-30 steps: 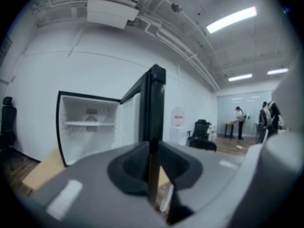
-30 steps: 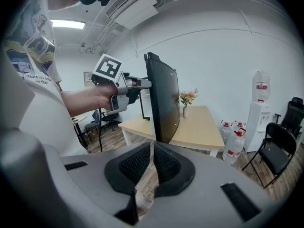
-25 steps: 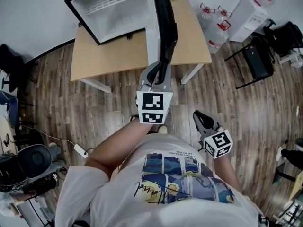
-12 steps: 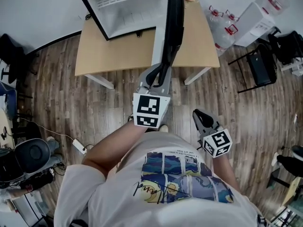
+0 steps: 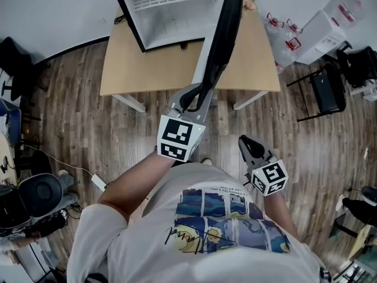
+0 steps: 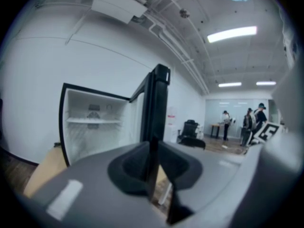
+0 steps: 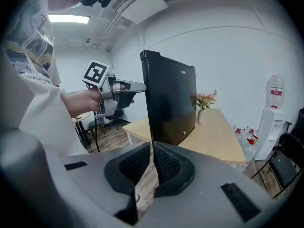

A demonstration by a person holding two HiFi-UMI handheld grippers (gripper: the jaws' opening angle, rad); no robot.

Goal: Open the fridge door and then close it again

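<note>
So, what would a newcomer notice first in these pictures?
The small fridge on the wooden table, top centre of the head view, stands open, white inside. The left gripper clamps the edge of its black door, while the right gripper hangs shut, empty, near the person's shirt.

The open fridge door (image 5: 222, 40) is our main barrier. It stands edge-on at 12 o'clock, reaching from the fridge (image 5: 171, 10) out past the front edge of the table (image 5: 141, 69), and it splits the space ahead into two sides. At 11 o'clock the fridge cavity gapes open, with bare tabletop in front of it. At 1 o'clock the tabletop is free up to a vase of flowers (image 5: 251, 3) at the far corner. Bare wood floor (image 5: 76, 111) lies between us and the table, also ahead of our right gripper (image 5: 244, 141). Water bottles (image 5: 283, 34), a water dispenser (image 5: 318, 22) and a black chair (image 5: 327, 90) crowd 2 o'clock. An office chair (image 5: 38, 196) and a power strip (image 5: 97, 184) sit at 8 o'clock.
</note>
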